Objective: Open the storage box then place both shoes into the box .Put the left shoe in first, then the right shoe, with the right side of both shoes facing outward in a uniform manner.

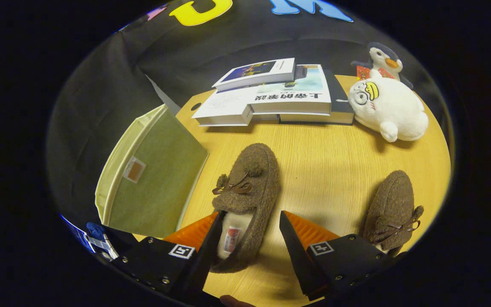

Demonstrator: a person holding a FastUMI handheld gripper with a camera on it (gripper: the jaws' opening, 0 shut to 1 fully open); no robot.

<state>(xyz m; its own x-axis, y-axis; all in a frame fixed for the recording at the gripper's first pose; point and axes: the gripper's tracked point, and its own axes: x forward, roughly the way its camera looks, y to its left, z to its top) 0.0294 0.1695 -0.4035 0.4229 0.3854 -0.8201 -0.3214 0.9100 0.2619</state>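
A brown fuzzy slipper with a small bow lies on the wooden table, toe pointing away. Its heel end and fleece-lined opening sit between my gripper's two fingers, which stand open around it; the left finger is close to the slipper's side, the right finger apart from it. A second matching slipper lies to the right of the right finger, on its side. The green fabric storage box with a small label stands just left of the first slipper, its pale rim toward the wall; I cannot tell whether it is open.
Beyond the slippers, several books lie stacked at the table's far edge. A white plush toy and a penguin plush sit at the far right. Bare wood lies between the two slippers.
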